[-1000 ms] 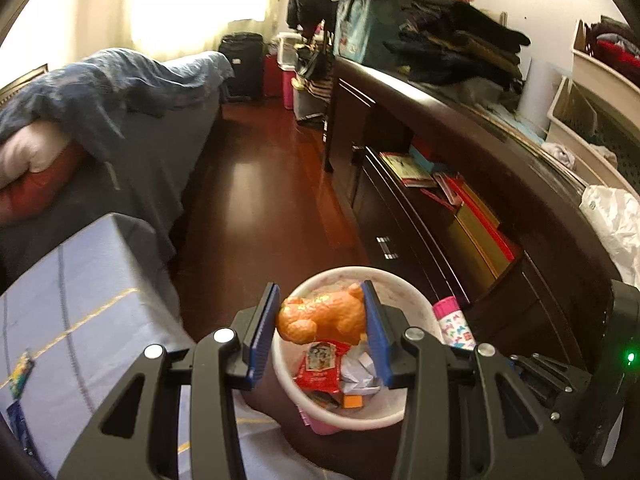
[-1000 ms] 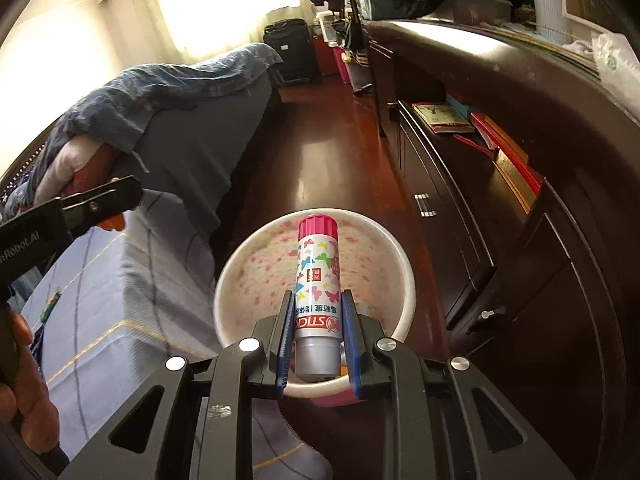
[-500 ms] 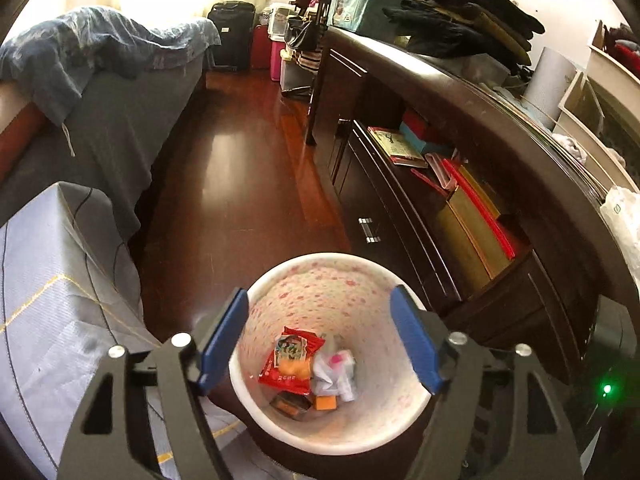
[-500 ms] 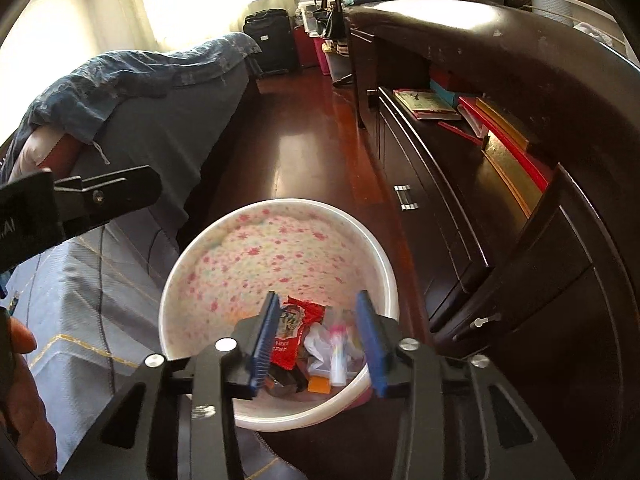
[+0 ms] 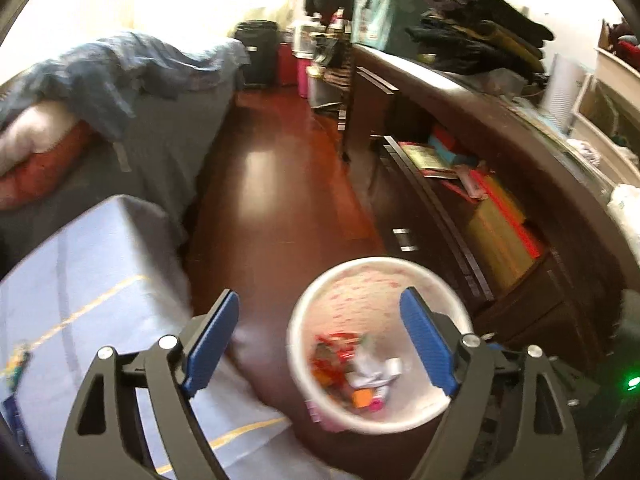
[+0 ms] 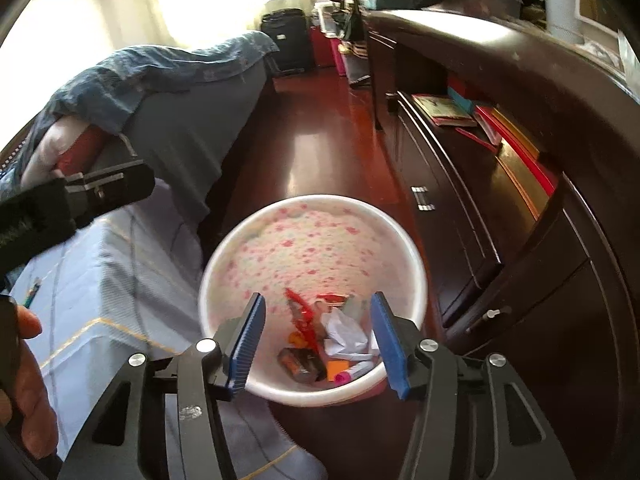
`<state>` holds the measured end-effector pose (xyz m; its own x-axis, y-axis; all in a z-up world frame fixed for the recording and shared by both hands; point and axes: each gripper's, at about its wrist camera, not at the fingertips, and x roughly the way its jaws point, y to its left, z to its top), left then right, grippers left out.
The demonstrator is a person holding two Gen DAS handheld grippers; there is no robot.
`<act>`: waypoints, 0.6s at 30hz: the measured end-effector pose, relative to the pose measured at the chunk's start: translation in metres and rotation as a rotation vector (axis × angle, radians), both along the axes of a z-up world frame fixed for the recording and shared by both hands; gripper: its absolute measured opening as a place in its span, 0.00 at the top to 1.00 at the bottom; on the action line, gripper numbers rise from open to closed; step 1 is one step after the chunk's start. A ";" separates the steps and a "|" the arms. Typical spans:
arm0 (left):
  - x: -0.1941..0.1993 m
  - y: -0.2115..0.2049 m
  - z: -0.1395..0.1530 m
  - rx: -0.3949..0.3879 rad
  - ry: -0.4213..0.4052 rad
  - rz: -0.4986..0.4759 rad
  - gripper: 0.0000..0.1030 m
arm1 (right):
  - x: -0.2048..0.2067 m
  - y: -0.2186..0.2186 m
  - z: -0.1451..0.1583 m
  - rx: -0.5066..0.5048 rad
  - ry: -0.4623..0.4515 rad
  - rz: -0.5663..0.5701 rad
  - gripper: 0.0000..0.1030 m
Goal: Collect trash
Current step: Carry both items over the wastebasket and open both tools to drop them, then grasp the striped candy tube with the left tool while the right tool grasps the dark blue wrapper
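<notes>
Both jaws are opening, nothing between them; the right gripper (image 6: 316, 336) hangs over the bin (image 6: 412, 256), the left gripper (image 5: 320, 336) over its left rim; trash (image 6: 344, 332) lies inside; bare floor (image 6: 320, 152) beyond, between bed (image 6: 188, 120) and cabinet (image 6: 460, 216).

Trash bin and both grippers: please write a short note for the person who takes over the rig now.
Left gripper: fingers opening, nothing between them.
Right gripper: fingers opening, nothing held, hanging above the bin's open top.
Trash bin: on the floor between the bed and the dark cabinet, holding a red wrapper, crumpled paper, a glue stick and other bits.
Done: trash is inside the bin.
Left: look for more trash; a small item lies on the bed cover, too small to identify.
</notes>
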<state>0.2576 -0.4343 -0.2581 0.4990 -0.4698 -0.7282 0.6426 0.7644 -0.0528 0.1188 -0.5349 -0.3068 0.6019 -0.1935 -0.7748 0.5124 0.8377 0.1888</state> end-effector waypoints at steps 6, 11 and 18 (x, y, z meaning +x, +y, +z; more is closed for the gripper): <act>0.012 0.061 0.011 0.065 -0.034 0.096 0.19 | 0.004 0.038 0.021 0.003 -0.036 0.100 0.41; 0.030 0.126 0.014 0.160 -0.081 0.144 0.19 | 0.010 0.079 0.038 -0.004 -0.068 0.214 0.41; 0.067 0.211 0.008 0.217 -0.053 0.197 0.19 | 0.022 0.137 0.056 -0.023 -0.098 0.362 0.39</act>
<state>0.3250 -0.2230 -0.2506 0.6048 -0.1961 -0.7719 0.4783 0.8644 0.1552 0.1403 -0.3977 -0.2506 0.7055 0.0287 -0.7081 0.1629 0.9659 0.2014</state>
